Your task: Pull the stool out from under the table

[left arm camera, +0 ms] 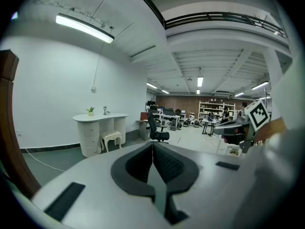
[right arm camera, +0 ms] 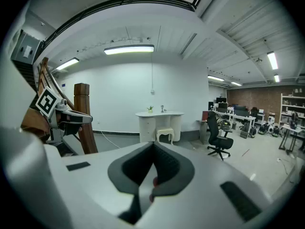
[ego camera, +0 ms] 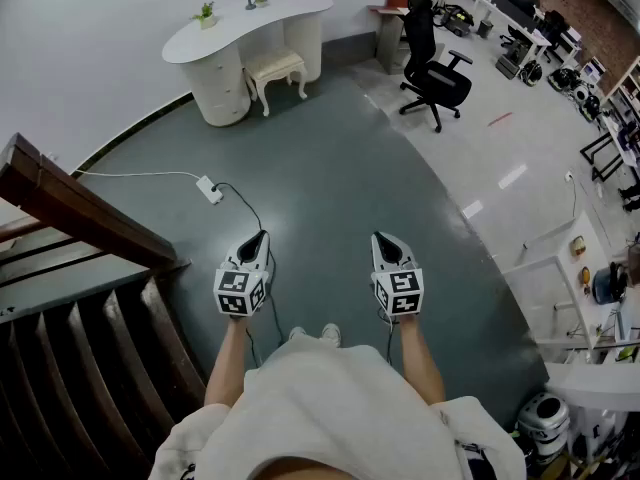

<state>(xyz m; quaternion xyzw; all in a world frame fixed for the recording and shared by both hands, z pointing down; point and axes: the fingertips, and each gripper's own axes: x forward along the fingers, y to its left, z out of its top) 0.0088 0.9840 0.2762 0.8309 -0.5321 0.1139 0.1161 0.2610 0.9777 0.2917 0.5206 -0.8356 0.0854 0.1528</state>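
A small cream stool stands tucked part way under a white curved table against the far wall. It also shows in the left gripper view as stool beside table, and in the right gripper view as stool under table. My left gripper and right gripper are held side by side in front of me, far from the stool across the dark floor. Both are shut with nothing between the jaws.
A black office chair stands right of the table. A power strip with cables lies on the floor ahead left. A wooden staircase rail runs along my left. Desks and equipment fill the far right.
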